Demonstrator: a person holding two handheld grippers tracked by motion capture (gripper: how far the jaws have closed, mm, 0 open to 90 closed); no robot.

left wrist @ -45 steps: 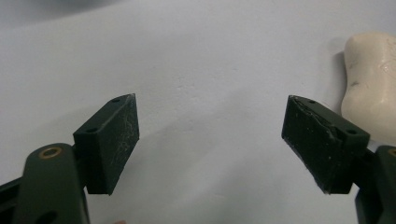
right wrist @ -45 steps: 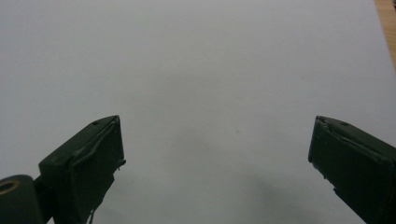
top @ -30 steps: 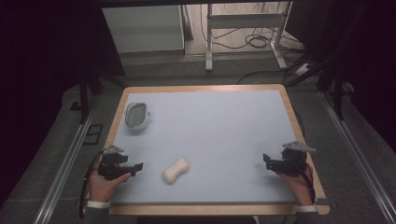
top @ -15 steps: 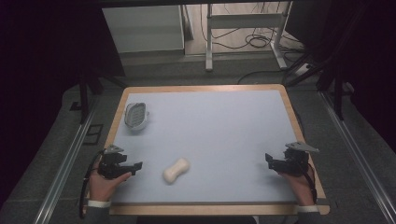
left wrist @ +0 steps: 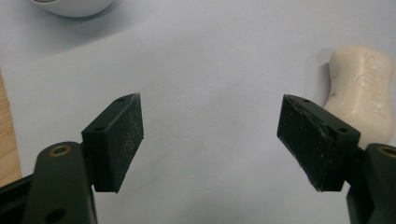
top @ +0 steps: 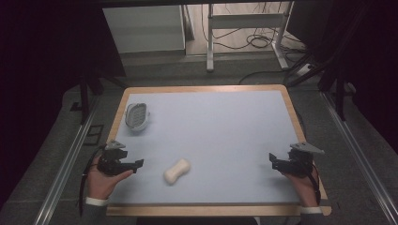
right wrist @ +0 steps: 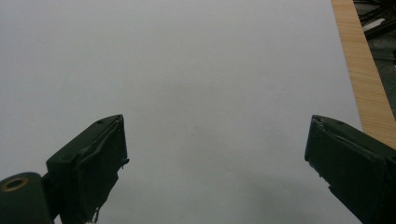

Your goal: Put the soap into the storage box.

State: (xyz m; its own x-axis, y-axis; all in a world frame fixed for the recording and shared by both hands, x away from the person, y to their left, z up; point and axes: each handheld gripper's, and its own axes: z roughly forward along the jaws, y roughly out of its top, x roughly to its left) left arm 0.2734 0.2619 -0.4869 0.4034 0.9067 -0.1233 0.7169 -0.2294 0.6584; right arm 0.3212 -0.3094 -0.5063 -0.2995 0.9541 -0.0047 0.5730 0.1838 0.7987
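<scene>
A cream, waisted bar of soap (top: 177,171) lies on the pale blue mat near the front, left of centre. A white oval soap dish (top: 137,116) sits at the mat's left edge, farther back. My left gripper (top: 136,164) hovers just left of the soap, pointing right, open and holding nothing. In the left gripper view the soap (left wrist: 364,93) lies beyond the right jaw, outside the gap of the gripper (left wrist: 210,126), and the dish's rim (left wrist: 74,5) shows at the top left. My right gripper (top: 273,161) stands open over bare mat at the front right; its own view shows the gripper (right wrist: 217,154) with nothing in it.
The mat is framed by a wooden table edge (top: 202,88), which also appears in the right gripper view as a wooden strip (right wrist: 364,84) on the right. Beyond the table are a dark floor, cables and metal stand legs (top: 210,42).
My left gripper has lifted slightly off the mat beside the soap. The right gripper, soap and dish have kept their places.
</scene>
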